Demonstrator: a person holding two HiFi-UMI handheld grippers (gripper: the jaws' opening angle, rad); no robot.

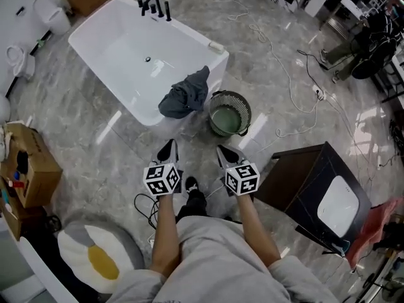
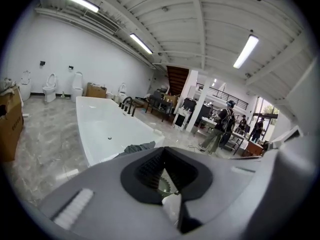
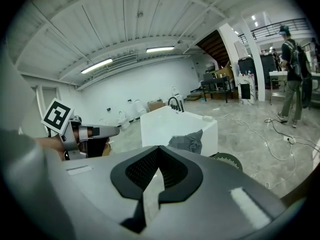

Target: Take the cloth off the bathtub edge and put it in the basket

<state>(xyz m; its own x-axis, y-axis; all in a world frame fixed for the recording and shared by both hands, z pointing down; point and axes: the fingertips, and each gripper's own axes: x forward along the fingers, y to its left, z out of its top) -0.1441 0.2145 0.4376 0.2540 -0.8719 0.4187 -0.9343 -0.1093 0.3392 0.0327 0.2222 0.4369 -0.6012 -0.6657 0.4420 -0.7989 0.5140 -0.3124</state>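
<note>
A dark grey-blue cloth (image 1: 185,95) hangs over the near corner rim of the white bathtub (image 1: 126,74). Just to its right, a round green basket (image 1: 230,113) stands on the floor. Both grippers are held side by side short of them, above the floor. The left gripper (image 1: 168,149) is shut and holds nothing; the right gripper (image 1: 225,153) is the same. From the left gripper (image 2: 165,156) the cloth (image 2: 134,148) peeks over its jaws before the tub (image 2: 107,129). From the right gripper (image 3: 158,150) I see the cloth (image 3: 186,141), tub (image 3: 175,121) and basket (image 3: 227,160).
A black faucet (image 1: 153,6) stands at the tub's far end. Cardboard boxes (image 1: 28,166) sit at the left, and a dark cabinet with a white basin (image 1: 315,188) at the right. Cables (image 1: 284,74) trail over the marble floor. A person (image 3: 292,84) stands far off.
</note>
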